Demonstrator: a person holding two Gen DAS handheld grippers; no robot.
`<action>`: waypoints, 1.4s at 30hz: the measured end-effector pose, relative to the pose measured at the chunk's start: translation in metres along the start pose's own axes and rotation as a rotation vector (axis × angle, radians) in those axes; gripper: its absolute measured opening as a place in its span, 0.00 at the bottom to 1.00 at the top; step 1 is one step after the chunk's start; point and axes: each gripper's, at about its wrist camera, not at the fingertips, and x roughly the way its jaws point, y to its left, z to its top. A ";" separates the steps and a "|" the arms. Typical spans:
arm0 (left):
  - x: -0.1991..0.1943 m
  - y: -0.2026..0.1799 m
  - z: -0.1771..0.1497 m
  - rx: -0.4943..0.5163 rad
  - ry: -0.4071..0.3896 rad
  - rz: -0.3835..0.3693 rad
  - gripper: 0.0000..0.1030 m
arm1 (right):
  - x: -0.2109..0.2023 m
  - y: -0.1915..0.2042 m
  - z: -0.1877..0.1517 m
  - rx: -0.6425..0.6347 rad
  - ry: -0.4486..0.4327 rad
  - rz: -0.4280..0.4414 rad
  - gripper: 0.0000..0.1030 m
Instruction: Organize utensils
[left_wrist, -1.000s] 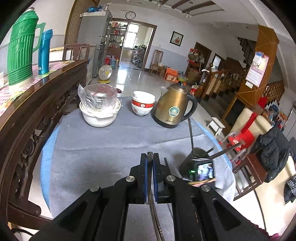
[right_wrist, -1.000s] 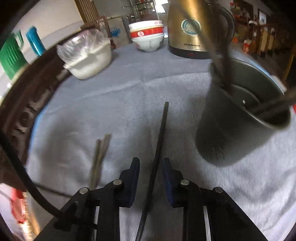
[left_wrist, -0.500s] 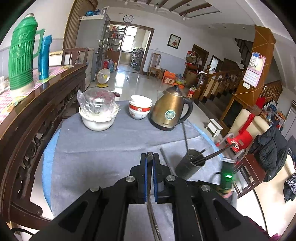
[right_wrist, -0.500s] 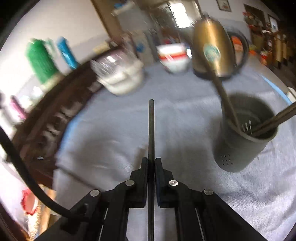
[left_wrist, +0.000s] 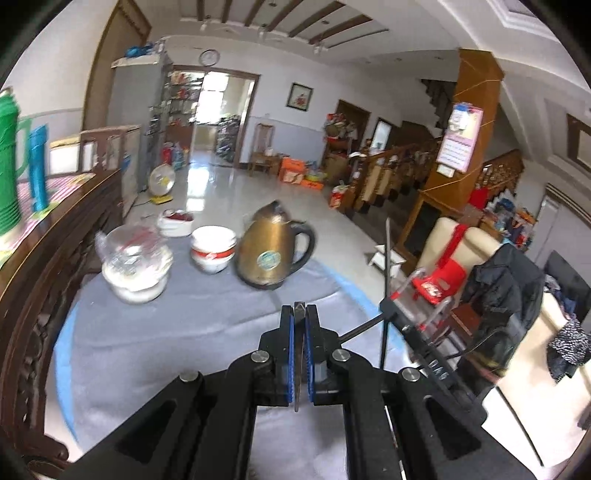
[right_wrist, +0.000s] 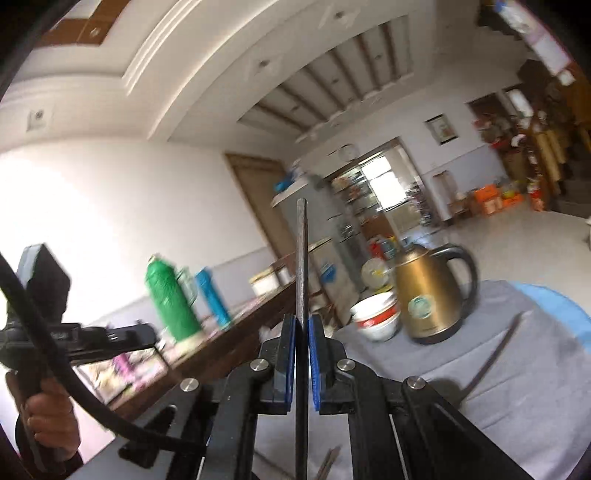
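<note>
My right gripper (right_wrist: 302, 325) is shut on a dark chopstick (right_wrist: 301, 258) and holds it raised, its tip pointing up toward the ceiling. The same chopstick stands upright in the left wrist view (left_wrist: 386, 258), above the right gripper body (left_wrist: 406, 325). My left gripper (left_wrist: 299, 314) is shut on a thin metal utensil (left_wrist: 298, 369) whose tip shows between the blue pads. The utensil holder is hidden; only dark utensil handles (left_wrist: 360, 329) poke out behind my left gripper. Another dark handle (right_wrist: 491, 362) crosses the grey cloth at the right.
On the grey cloth (left_wrist: 166, 332) stand a brass kettle (left_wrist: 269, 254), stacked red-and-white bowls (left_wrist: 213, 253) and a plastic-covered bowl (left_wrist: 135, 266). A carved wooden sideboard (left_wrist: 44, 258) with green (right_wrist: 170, 295) and blue (right_wrist: 212, 299) flasks runs along the left. Wooden chopsticks (right_wrist: 328, 461) lie near the table's front.
My right gripper has lifted the dark chopstick off the cloth and swung it upward from level to near upright. My left gripper stays shut and has risen and tilted up slightly.
</note>
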 end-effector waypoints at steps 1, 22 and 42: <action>0.002 -0.008 0.005 0.014 -0.013 -0.005 0.05 | -0.002 -0.003 0.002 0.002 -0.009 -0.010 0.07; 0.111 -0.041 0.036 0.017 -0.044 0.085 0.05 | -0.038 -0.063 0.016 0.067 -0.014 -0.105 0.07; 0.139 0.026 -0.114 0.001 0.451 -0.008 0.40 | -0.039 -0.046 -0.045 0.020 0.280 -0.109 0.08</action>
